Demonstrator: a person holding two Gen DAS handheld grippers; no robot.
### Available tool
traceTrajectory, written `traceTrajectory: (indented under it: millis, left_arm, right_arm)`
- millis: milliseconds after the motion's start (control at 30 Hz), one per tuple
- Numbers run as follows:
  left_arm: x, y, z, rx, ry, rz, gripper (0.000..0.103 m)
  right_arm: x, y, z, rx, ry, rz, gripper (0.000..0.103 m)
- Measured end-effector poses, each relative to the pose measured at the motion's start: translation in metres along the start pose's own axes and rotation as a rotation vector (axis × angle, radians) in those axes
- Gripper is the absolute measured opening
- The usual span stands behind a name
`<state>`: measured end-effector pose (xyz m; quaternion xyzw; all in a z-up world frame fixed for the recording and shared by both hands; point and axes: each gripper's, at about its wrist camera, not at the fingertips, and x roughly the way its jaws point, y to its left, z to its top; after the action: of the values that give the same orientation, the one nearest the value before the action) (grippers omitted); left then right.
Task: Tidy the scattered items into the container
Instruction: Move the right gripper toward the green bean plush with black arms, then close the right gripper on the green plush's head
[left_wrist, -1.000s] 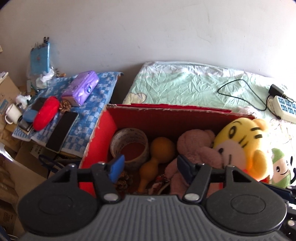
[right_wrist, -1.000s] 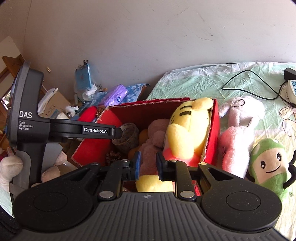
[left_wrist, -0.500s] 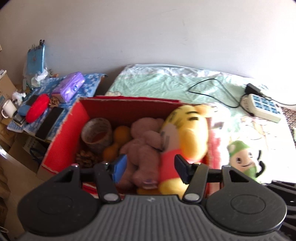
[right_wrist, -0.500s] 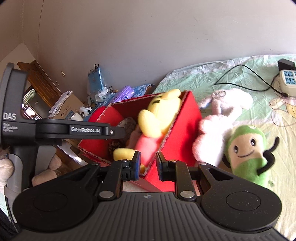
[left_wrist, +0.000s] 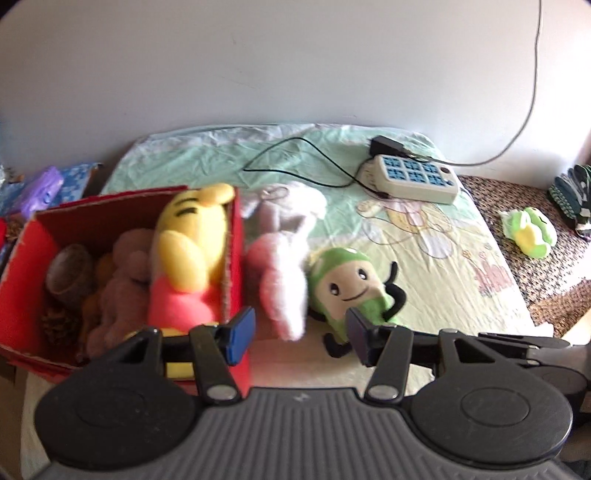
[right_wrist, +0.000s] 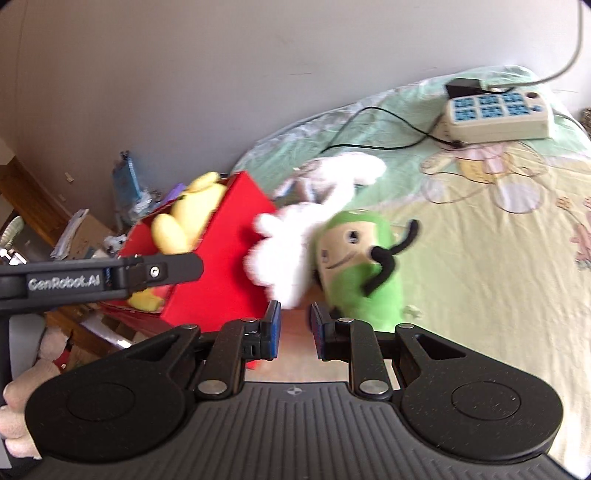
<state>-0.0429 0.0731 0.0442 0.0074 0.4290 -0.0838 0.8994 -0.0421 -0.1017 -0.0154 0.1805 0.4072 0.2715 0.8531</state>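
While both tongs hang over the bed's near edge, nothing sits between their pads. The left tongs (left_wrist: 299, 336) show a clear gap though near their narrowest, pads bare; the right tongs (right_wrist: 295, 334) stand at a narrow gap, also bare. The red box (left_wrist: 236, 258) rests on the bed (left_wrist: 424, 236), holding a yellow tiger plush (left_wrist: 188, 254) and a brown plush (left_wrist: 122, 280). Just beside its right wall lie a pink-and-white plush (left_wrist: 280, 266) and a green plush (left_wrist: 347, 284), touching each other.

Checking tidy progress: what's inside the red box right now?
In the red box: yellow tiger plush, brown plush, tape roll, pine cone, something orange, mostly covered. Whatever lies beneath the plushes is hidden.
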Motion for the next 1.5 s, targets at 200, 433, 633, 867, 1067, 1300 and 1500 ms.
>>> traceTrajectory:
  millis: [200,433,633,867,1067,1300,1500]
  left_arm:
    - [0.026,-0.027,-0.015,0.046,0.027,-0.086,0.056]
    - [0.062,-0.034,-0.026,0.045,0.053,-0.131,0.056]
    - [0.088,-0.03,-0.021,0.003,0.063,-0.145,0.059]
    - [0.102,-0.024,-0.021,-0.032,0.08,-0.117,0.065]
    - [0.11,-0.026,-0.026,-0.037,0.093,-0.11,0.067]
    - [0.114,-0.025,-0.027,-0.052,0.091,-0.11,0.073]
    - [0.116,-0.025,-0.029,-0.038,0.11,-0.14,0.07]
  right_arm:
    - [0.001,-0.034,-0.007,0.083,0.012,-0.047,0.021]
    - [0.002,-0.073,-0.004,0.221,0.009,-0.044,0.022]
    - [0.008,-0.099,0.009,0.305,0.013,-0.045,0.022]
    - [0.026,-0.104,0.026,0.306,0.032,0.007,0.024]
    - [0.049,-0.108,0.042,0.356,0.045,0.066,0.026]
    - [0.073,-0.119,0.044,0.462,0.064,0.084,0.026]
    - [0.068,-0.119,0.042,0.48,0.059,0.132,0.008]
